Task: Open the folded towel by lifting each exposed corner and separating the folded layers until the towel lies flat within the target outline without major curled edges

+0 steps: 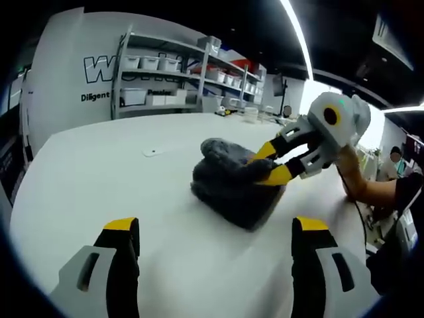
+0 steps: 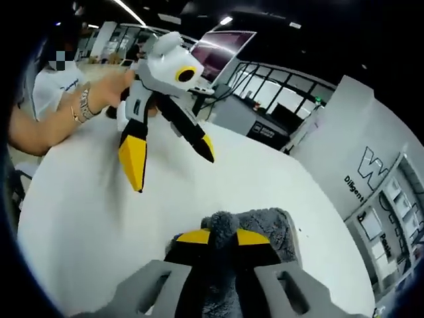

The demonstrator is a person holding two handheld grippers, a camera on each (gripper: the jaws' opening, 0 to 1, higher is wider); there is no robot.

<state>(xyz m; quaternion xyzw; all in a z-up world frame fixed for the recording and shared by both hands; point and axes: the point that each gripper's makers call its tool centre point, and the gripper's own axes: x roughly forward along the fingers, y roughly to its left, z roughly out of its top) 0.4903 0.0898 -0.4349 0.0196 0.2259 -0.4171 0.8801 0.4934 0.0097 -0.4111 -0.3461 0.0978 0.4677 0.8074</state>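
A dark grey fluffy towel (image 1: 225, 189) lies bunched and folded on the white table (image 1: 99, 185). My right gripper (image 1: 270, 164) comes in from the right of the left gripper view and is shut on the towel's near edge, its yellow fingertips (image 1: 278, 173) pressed into the pile. In the right gripper view a fold of the towel (image 2: 222, 228) rises pinched between the yellow tips of my right gripper (image 2: 223, 237). My left gripper (image 1: 215, 228) stands open above the bare table, short of the towel; from the right gripper view it (image 2: 172, 165) hangs open in the air beyond the towel.
Metal shelves (image 1: 165, 73) with white bins stand behind the table. A small white tag (image 1: 152, 152) lies on the tabletop past the towel. A person's forearm (image 1: 368, 189) and wrist with a watch (image 2: 79, 106) reach in. A monitor (image 2: 225, 50) stands beyond the table's far edge.
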